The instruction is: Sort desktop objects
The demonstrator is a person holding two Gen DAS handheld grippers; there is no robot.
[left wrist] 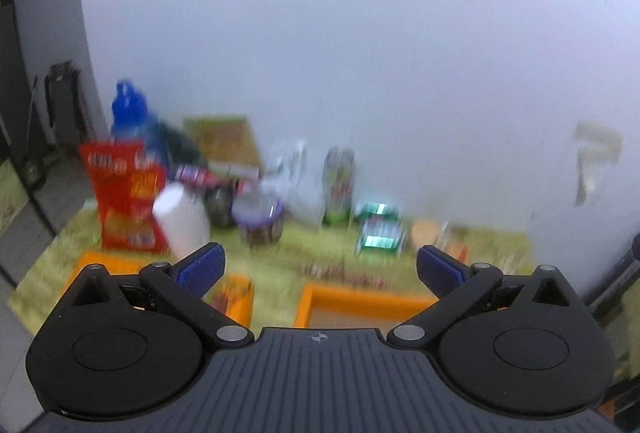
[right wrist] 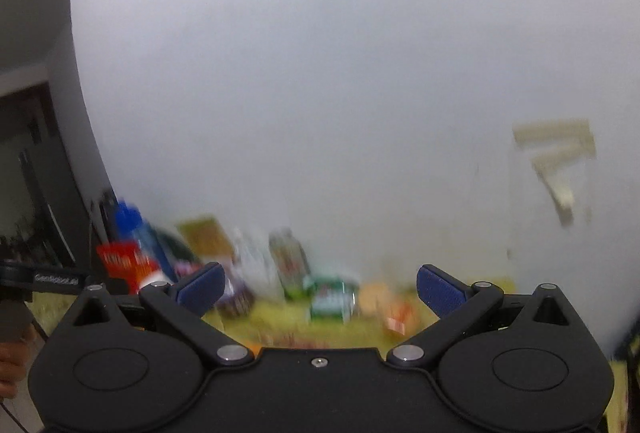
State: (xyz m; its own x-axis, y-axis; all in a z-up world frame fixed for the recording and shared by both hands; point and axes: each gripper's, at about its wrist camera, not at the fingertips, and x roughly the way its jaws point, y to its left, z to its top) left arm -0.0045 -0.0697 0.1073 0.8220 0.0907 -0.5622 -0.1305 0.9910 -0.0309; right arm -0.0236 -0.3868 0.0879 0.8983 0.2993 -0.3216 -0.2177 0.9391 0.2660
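Note:
Both views are motion-blurred. My left gripper (left wrist: 320, 267) is open and holds nothing, raised above two orange bins (left wrist: 360, 299) on a yellow-green tabletop (left wrist: 304, 249). Beyond them stand a red snack bag (left wrist: 126, 199), a blue bottle (left wrist: 130, 113), a white cup (left wrist: 182, 217), a purple-lidded tub (left wrist: 260, 219), a tall can (left wrist: 339, 185) and a green packet (left wrist: 378, 229). My right gripper (right wrist: 320, 287) is open too and empty. It faces the same row from further back: the red bag (right wrist: 128, 263), the can (right wrist: 290, 263) and the green packet (right wrist: 332, 297).
A plain white wall (left wrist: 360, 53) rises behind the table. A pale bracket (left wrist: 596, 157) hangs on it at the right. A dark doorway and floor lie to the left. In the right wrist view a person's hand (right wrist: 10, 365) holds the other gripper's handle at the left edge.

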